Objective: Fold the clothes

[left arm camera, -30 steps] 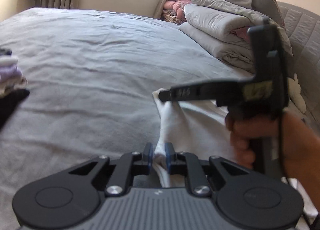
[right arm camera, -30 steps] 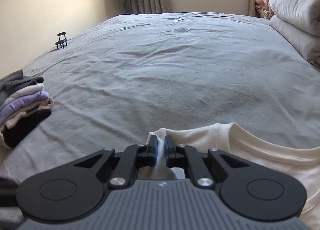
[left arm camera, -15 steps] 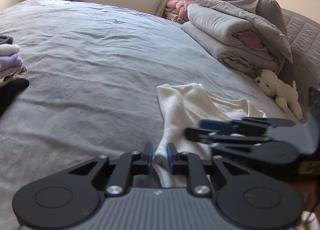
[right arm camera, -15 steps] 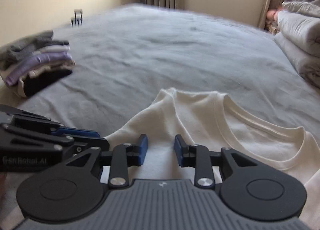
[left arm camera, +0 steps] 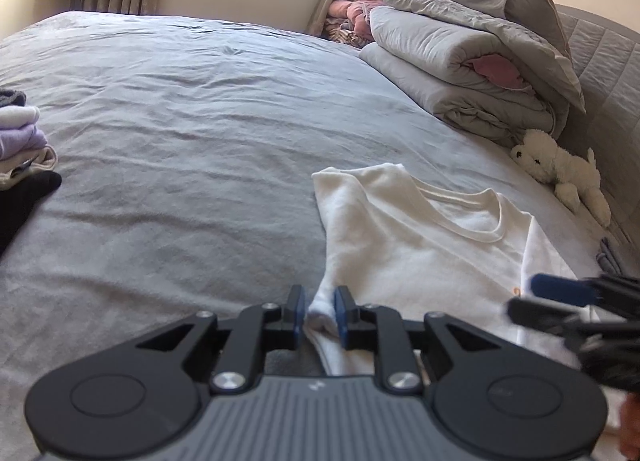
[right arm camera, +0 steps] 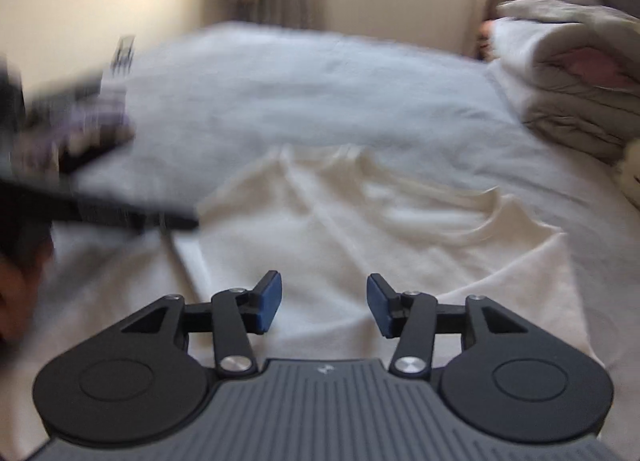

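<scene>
Left wrist view: left gripper (left arm camera: 319,311) clamped on a bunched edge of the cream shirt (left arm camera: 420,245), bottom centre, rest of it spread right of centre on the grey bed (left arm camera: 200,133). Folded pile (left arm camera: 22,141) at left edge, stuffed dog (left arm camera: 560,171) at right.

Right wrist view (pretty blurry): right gripper (right arm camera: 324,303) low centre over the shirt (right arm camera: 360,221), jaws just been opening, nothing between them.
</scene>
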A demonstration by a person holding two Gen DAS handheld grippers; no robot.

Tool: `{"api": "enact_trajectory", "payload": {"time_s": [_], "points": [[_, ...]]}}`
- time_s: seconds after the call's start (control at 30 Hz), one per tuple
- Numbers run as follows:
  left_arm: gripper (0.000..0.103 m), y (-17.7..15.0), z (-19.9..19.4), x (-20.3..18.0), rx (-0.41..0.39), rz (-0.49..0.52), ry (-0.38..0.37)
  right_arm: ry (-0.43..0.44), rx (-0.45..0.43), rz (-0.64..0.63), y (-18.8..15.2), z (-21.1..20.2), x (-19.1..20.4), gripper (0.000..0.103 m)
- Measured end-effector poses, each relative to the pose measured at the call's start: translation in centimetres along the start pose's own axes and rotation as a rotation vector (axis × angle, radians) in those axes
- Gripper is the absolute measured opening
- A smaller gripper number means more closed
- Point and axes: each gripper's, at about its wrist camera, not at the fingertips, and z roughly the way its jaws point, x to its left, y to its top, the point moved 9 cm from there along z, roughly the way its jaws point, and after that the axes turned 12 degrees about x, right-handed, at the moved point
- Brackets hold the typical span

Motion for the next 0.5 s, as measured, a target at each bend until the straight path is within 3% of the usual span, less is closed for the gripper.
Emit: {"api": "enact_trajectory", "payload": {"time_s": [0.2, 0.27, 0.37, 0.47, 0.5], "points": [[0.02, 0.0, -0.1, -0.1, -0.005, 0.012, 0.012, -0.015, 0.087, 0.034, -4.1, -1.7, -0.8, 0.052], [0.021, -0.1, -0.1, -0.3, -0.011, 0.028, 0.025, -0.017, 0.064, 0.032, -5.3, -1.6, -0.9, 0.054], [0.023, -0.1, -0.3, -0.4, -0.016, 0.042, 0.044, -0.034, 0.039, 0.036, -5.0, -2.2, -0.7, 0.055], [0.024, -0.1, -0.3, -0.4, -0.017, 0.045, 0.052, 0.009, -0.004, 0.071, -4.0, -4.0, -0.4, 0.055], [0.025, -0.1, -0.3, -0.4, -0.017, 0.046, 0.054, 0.0, 0.027, 0.062, -4.2, -3.7, -0.3, 0.056]]}}
